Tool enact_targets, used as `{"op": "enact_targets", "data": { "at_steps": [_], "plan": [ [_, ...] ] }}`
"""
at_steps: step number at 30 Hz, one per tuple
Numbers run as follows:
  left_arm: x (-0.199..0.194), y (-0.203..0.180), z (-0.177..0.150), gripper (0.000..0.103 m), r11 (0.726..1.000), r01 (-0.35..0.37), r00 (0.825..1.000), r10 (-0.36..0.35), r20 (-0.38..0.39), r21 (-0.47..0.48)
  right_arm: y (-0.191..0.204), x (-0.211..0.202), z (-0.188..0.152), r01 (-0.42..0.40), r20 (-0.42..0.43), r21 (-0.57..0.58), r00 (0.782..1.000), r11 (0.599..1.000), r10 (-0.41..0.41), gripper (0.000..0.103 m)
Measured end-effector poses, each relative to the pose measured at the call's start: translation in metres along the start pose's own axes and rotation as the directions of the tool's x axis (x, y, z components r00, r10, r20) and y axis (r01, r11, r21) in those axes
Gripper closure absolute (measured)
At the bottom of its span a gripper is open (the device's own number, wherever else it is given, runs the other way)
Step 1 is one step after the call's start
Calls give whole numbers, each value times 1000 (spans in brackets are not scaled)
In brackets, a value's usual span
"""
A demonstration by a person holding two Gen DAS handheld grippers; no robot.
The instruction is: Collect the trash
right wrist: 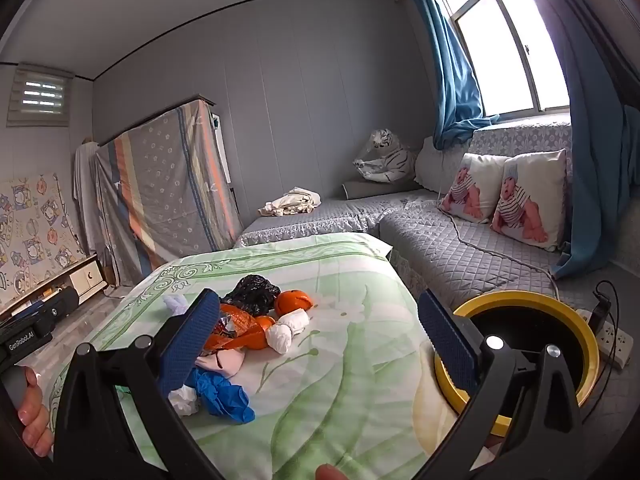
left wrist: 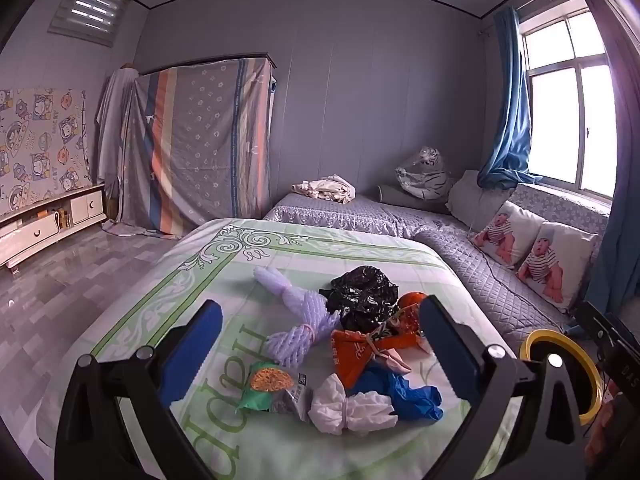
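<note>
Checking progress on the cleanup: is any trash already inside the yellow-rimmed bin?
No, the yellow-rimmed bin shows only its dark inside, and the trash pile lies on the bed.

My bed wears a green-and-white floral sheet. On it lies a heap of trash: a black bag, an orange wrapper, purple foam netting, a blue glove, white wads, a snack packet.

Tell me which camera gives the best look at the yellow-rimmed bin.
The right wrist view: the bin shows its whole yellow rim and dark inside beside the bed, partly behind a gripper finger. The left wrist view catches only a sliver of rim at the right edge.
</note>
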State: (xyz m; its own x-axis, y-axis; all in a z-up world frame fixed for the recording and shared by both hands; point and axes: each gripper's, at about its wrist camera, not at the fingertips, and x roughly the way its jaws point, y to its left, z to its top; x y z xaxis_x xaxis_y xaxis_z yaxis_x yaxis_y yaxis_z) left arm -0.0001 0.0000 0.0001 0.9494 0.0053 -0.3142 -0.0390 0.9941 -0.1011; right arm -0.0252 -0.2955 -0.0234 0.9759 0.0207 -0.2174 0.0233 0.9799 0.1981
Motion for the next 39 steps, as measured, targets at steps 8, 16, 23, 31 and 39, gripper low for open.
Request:
{"op": "enact_targets", "data": {
  "at_steps": [8,16,23,31,39],
  "plan": [
    [1,0,0,8,1000,5,1000,-5,-9,-1,0,0,0,1,1,0,1000,1000,-1,8],
    [1,-2,0,8,1000,5,1000,-5,-5,2,-1,0,0,0,1,4,1000,1000,0,8],
    [4,-5,-3,8,1000,6,1000,-6,-8,2,-3,1,-4,3,-3,10,1000,1000,-3,8],
    [2,-6,0,8,1000,7,1000,-7,-9,1,-7,4,-3,5,-11,27,1000,1000,-4,8],
    [1,-2,0,8,1000,8,1000,-9,-21,-14,-7,5,-5,2,-15,31,1000,1000,-2,8]
  ]
}}
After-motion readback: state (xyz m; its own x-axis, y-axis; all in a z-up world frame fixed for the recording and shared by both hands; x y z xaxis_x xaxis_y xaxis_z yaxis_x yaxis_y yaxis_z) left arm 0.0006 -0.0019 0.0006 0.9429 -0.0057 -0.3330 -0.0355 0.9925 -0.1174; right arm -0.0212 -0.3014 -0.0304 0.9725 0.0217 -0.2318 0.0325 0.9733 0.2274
